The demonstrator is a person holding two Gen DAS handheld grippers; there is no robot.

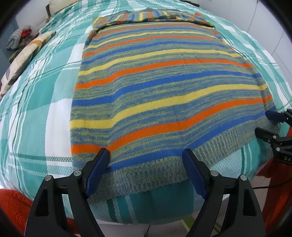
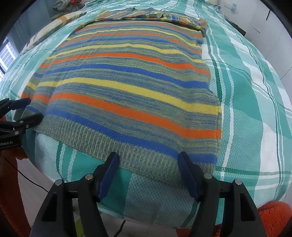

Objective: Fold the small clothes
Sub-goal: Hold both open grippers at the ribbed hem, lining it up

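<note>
A knitted sweater (image 1: 160,87) with orange, yellow and blue stripes lies flat on the bed, sleeves folded across its far end, ribbed hem toward me. It also fills the right wrist view (image 2: 127,87). My left gripper (image 1: 147,155) is open, its blue-padded fingers straddling the hem near the sweater's left corner. My right gripper (image 2: 147,158) is open over the hem near the right corner. The right gripper also shows at the right edge of the left wrist view (image 1: 268,122), and the left gripper at the left edge of the right wrist view (image 2: 27,109).
The bed has a teal and white plaid cover (image 1: 45,113), its front edge just below the grippers. A patterned pillow (image 1: 23,54) lies at the left, with bundled clothes (image 1: 18,36) beyond it. Orange fabric (image 2: 273,215) sits at the bed's front. White cabinets (image 2: 264,16) stand at the right.
</note>
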